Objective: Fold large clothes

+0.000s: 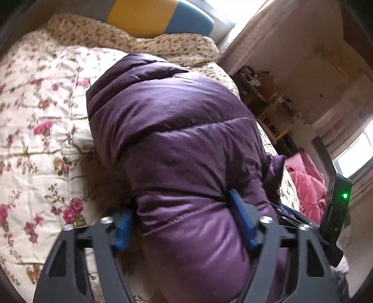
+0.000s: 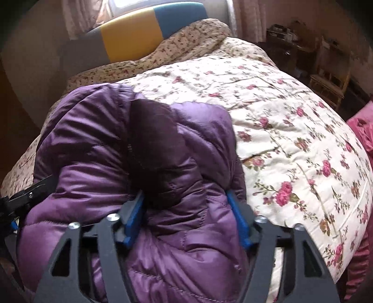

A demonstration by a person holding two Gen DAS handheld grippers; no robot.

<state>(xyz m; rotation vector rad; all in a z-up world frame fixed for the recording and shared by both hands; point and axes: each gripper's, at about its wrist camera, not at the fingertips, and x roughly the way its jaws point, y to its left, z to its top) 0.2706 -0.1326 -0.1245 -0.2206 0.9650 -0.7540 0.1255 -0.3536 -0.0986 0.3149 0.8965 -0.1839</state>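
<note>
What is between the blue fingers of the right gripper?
A puffy fold of the purple jacket fills the gap between the right gripper fingers, pressed by both. The right wrist view shows it.

Both wrist fisheyes looking steeply down, close over purple puffer jacket [image 1: 177, 149] [image 2: 144, 163]; sharing floral quilt [image 1: 42, 121] [image 2: 291, 130] and yellow-blue headboard [image 1: 149, 16] [image 2: 139, 39] beyond.

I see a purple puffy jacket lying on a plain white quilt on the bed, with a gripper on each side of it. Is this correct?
Not quite. The quilt is not plain white: it is cream with pink flowers, as the right wrist view shows. The rest holds: the purple puffy jacket lies on it, between the jaws of the left gripper and the right gripper.
</note>
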